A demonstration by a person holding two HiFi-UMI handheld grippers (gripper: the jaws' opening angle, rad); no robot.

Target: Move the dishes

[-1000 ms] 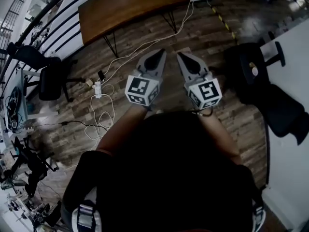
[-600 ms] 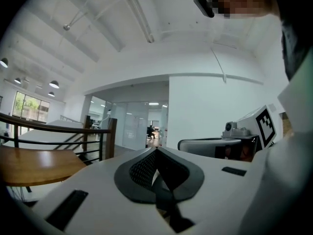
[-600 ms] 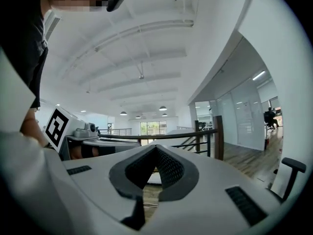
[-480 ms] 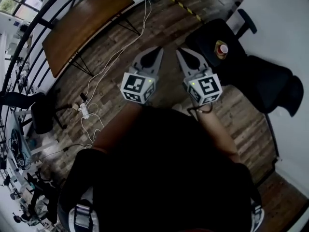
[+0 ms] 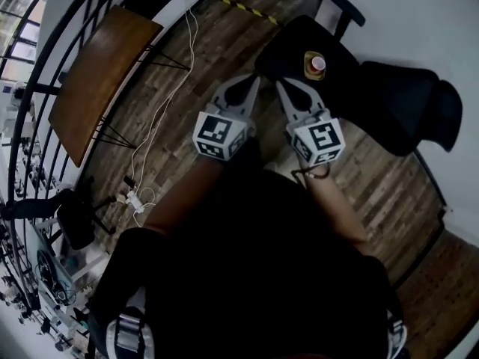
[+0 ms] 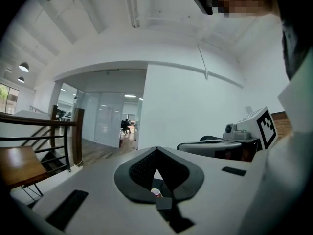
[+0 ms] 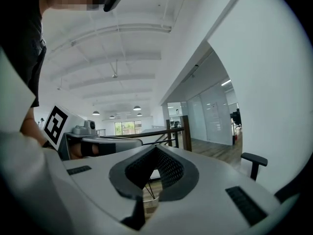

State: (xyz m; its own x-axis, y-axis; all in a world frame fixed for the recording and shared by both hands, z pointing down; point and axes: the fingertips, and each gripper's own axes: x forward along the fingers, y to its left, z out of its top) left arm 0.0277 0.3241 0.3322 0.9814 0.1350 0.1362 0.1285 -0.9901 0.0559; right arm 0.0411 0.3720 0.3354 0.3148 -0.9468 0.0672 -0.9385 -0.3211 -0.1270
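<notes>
Both grippers were held out side by side over the dark wooden plank floor (image 5: 224, 43), each pointing toward 12 o'clock. The left gripper (image 5: 253, 79) had its two jaws pressed together at the tips with nothing pinched between them, and its own view (image 6: 156, 150) showed the same. The right gripper (image 5: 281, 84) was likewise closed tip to tip and empty, as its view (image 7: 156, 147) confirmed.

At about 1 o'clock from the gripper tips, near but apart from them, a small pink-topped cup (image 5: 318, 63) stood upright on a tan round dish (image 5: 308, 67). Both rested on the black seat of an office chair (image 5: 288, 51). The same cup showed small through the opening behind the left gripper's closed tips (image 6: 156, 192).

A brown wooden table on thin black legs (image 5: 93, 81) stood well away at 10 o'clock, and white cables (image 5: 161, 114) trailed across the floor beside it.
</notes>
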